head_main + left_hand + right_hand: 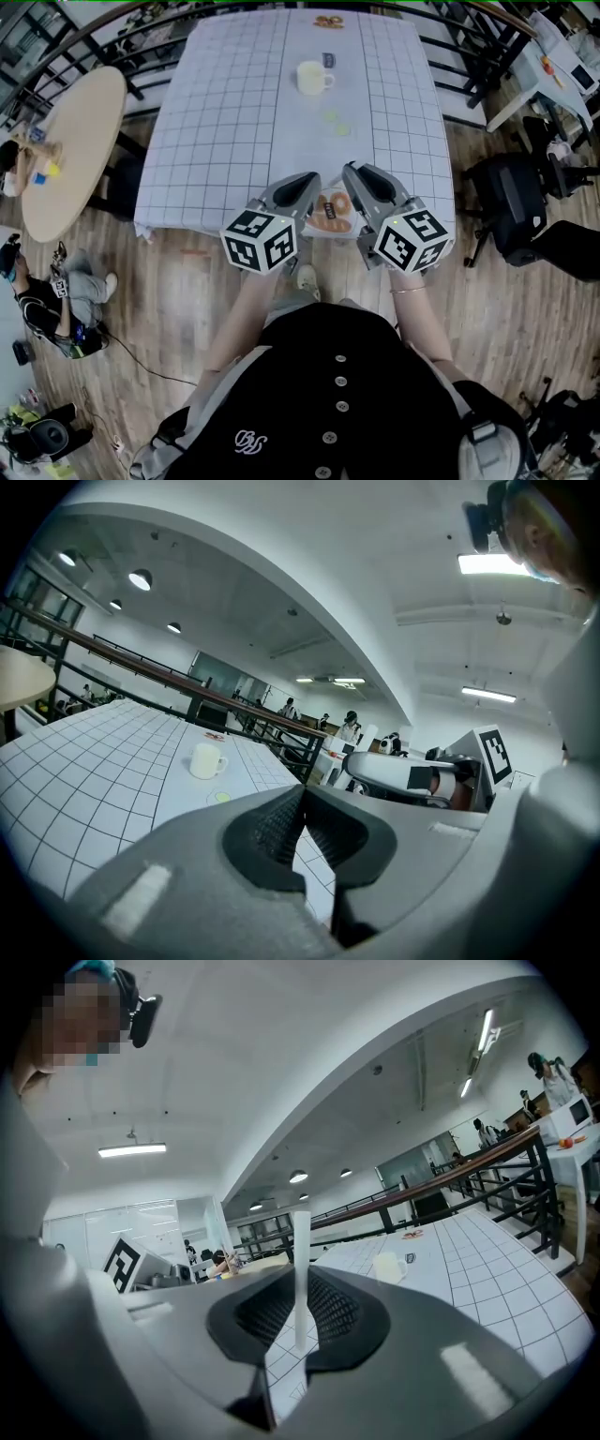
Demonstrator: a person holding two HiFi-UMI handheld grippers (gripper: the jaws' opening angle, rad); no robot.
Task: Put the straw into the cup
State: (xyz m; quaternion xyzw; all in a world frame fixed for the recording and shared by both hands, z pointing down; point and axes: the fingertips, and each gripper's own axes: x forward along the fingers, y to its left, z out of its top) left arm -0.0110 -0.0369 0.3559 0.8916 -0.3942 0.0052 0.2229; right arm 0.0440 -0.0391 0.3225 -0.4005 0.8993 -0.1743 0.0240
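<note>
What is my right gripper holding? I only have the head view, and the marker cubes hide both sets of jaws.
Observer: The right gripper is shut on the straw, a pale translucent one standing upright between the pads.
Operator: And the left one?
Observer: The left gripper is shut, with nothing between its jaws.
Operator: Does the right gripper view show the cup?
Observer: Yes. The cup shows to the right of the straw, beyond the jaws on the checked tablecloth, with its handle to the right.
</note>
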